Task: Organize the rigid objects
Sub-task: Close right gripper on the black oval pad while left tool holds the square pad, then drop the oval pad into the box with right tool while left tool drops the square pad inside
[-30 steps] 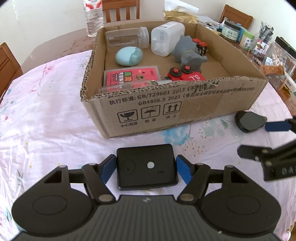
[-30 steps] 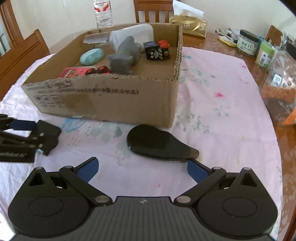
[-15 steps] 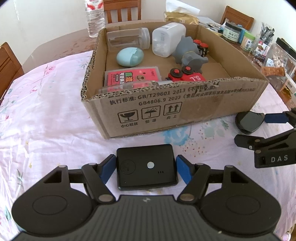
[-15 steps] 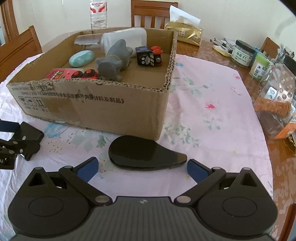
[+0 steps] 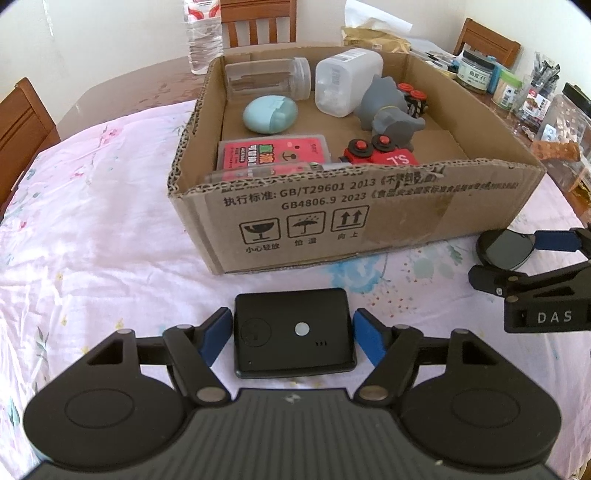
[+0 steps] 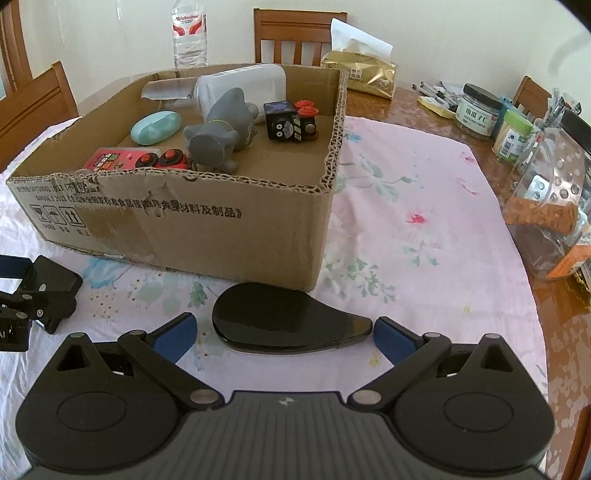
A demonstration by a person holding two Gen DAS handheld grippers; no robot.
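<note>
A flat black rectangular device point(image 5: 293, 332) lies on the pink tablecloth between the blue pads of my left gripper point(image 5: 291, 338); the jaws flank it with small gaps on both sides. A black teardrop-shaped object point(image 6: 288, 323) lies between the pads of my right gripper point(image 6: 284, 338), which is open around it. It also shows in the left wrist view point(image 5: 504, 248). The cardboard box point(image 5: 369, 218) stands just behind both and holds a grey toy, a blue egg-shaped case point(image 5: 269, 114), a red pack, a red toy car and clear jars.
Jars, pens and a clear container point(image 6: 554, 206) crowd the table's right edge. A water bottle point(image 6: 190, 33), a tissue pack point(image 6: 360, 72) and wooden chairs stand behind the box. The right gripper's arm point(image 5: 535, 295) shows at the right of the left wrist view.
My right gripper has moved forward and to the right until the teardrop object lies centred between its pads. My left gripper and the black device have stayed put.
</note>
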